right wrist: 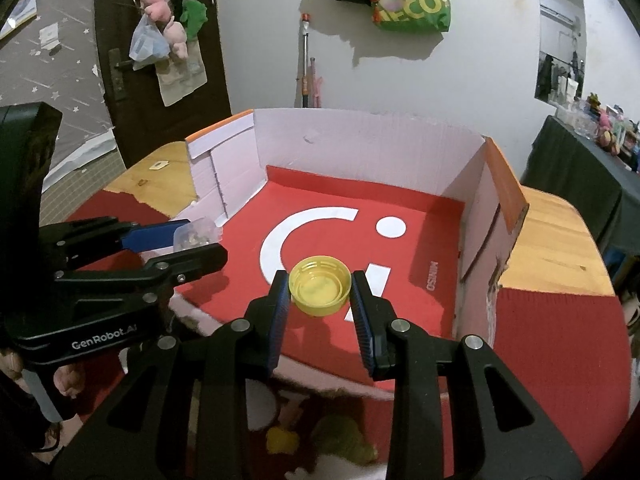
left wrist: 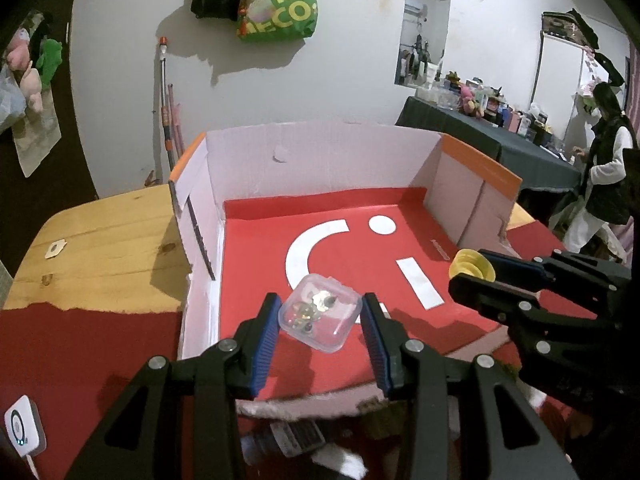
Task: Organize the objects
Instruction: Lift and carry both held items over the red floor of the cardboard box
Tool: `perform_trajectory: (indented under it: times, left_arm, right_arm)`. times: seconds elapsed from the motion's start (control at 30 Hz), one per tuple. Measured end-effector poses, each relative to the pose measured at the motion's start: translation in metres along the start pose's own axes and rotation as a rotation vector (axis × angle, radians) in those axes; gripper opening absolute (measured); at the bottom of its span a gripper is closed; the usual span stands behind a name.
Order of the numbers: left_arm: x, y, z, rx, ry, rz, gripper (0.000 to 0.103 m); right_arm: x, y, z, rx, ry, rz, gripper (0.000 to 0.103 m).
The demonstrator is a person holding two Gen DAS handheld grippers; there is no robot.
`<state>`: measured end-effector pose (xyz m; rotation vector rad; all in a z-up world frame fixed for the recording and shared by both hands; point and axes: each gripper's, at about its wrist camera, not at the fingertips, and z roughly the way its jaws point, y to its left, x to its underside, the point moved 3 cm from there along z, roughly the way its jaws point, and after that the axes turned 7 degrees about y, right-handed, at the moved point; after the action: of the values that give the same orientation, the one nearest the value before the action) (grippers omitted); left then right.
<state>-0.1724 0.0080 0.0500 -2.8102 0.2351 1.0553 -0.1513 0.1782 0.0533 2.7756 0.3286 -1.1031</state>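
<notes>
A small clear plastic case (left wrist: pixel 316 312) with coins inside sits between the blue pads of my left gripper (left wrist: pixel 320 316), which is shut on it and holds it over the near part of the open cardboard box (left wrist: pixel 312 160). My right gripper (right wrist: pixel 320 290) is shut on a yellow bottle cap (right wrist: pixel 320 290), hollow side up, over the box's red floor (right wrist: pixel 420 232). In the left wrist view the right gripper (left wrist: pixel 474 272) and the cap (left wrist: pixel 470 266) show at the right. In the right wrist view the left gripper (right wrist: pixel 196 240) and the case (right wrist: pixel 196 234) show at the left.
The box stands on a wooden table (left wrist: pixel 104 248) partly covered by a red cloth (left wrist: pixel 80 344). A white device (left wrist: pixel 22 426) lies at the near left. Soft toys and a bottle lie below the box's front edge (right wrist: pixel 332 440). A person (left wrist: pixel 604 172) stands at the far right.
</notes>
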Motion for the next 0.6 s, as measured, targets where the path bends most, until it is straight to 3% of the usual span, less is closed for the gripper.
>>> perform_trajectory:
  times: [0.6]
  left_arm:
    - [-0.028,0.016,0.035,0.007,0.058,-0.023,0.043]
  right_arm:
    - [-0.026,-0.02,0.034,-0.003,0.046,0.029,0.029]
